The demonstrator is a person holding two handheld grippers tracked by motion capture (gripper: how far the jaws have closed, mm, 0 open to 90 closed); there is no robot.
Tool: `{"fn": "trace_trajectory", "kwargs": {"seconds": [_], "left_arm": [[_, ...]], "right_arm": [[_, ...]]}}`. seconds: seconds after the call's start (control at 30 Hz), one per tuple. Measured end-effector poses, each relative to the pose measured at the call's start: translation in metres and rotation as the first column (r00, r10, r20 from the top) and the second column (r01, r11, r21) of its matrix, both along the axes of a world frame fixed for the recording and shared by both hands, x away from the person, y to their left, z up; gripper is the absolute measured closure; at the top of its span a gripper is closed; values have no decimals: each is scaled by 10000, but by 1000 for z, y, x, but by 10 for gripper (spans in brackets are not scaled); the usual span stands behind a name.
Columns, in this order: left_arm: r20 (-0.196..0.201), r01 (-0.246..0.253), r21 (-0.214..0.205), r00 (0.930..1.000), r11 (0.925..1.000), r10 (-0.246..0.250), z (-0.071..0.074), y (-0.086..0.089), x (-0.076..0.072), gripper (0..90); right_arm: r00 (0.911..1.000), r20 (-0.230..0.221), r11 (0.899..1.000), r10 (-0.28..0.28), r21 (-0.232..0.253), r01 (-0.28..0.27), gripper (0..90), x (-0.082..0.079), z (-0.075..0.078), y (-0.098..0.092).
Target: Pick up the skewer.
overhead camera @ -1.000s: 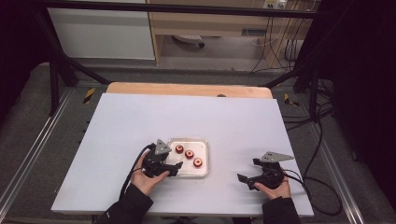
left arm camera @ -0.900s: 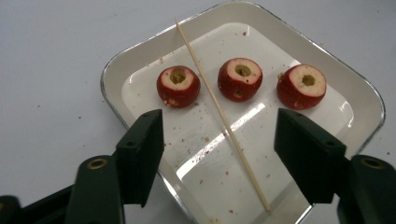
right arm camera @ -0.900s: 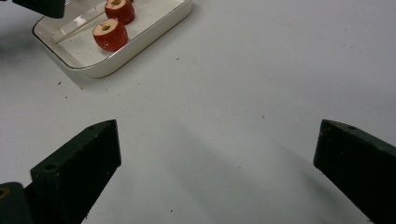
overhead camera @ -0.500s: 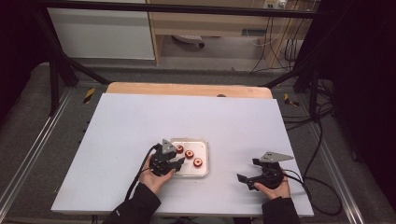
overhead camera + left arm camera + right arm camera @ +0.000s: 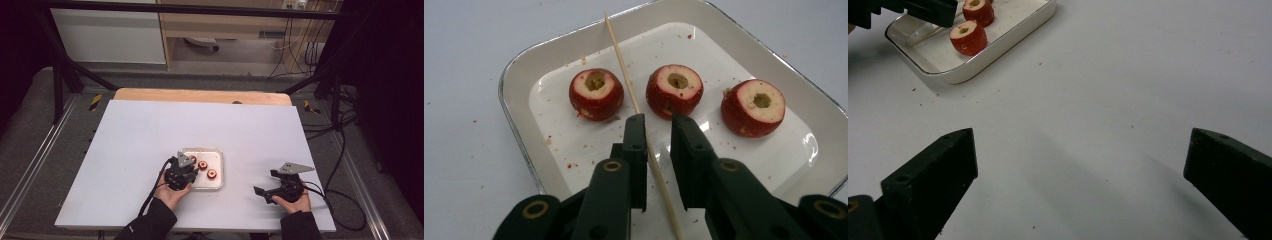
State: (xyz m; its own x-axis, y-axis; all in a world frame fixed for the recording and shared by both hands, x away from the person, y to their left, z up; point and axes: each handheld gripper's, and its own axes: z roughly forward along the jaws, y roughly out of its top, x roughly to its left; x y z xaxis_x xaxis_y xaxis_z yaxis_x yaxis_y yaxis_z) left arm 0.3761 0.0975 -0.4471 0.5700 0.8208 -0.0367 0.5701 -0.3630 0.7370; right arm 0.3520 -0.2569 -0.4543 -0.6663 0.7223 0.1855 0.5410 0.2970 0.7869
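Skewer (image 5: 634, 100) between two cored red fruits (image 5: 596, 93) in white tray (image 5: 516, 75).

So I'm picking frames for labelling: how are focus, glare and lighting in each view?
High view: the table is evenly lit, the surroundings are dark, and the picture is soft, so the fruit are small blobs. Left gripper view: sharp on the skewer and the three cored red fruit, with small glare spots on the tray. Right gripper view: the right tool casts soft shadows on the table.
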Motion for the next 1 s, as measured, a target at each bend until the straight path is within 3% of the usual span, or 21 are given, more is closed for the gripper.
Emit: {"fn": "trace_trajectory", "kwargs": {"seconds": [0.57, 1.0], "left_arm": [[-72, -720, -58, 9974, 9974, 719, -3, -1, -1, 867], [-32, -685, -433, 9976, 9967, 685, -1, 6, -3, 882]], "right_arm": [[10000, -9, 10000, 27, 12, -27, 13, 0, 0, 1], [10000, 21, 10000, 42, -4, -42, 13, 0, 0, 1]]}}
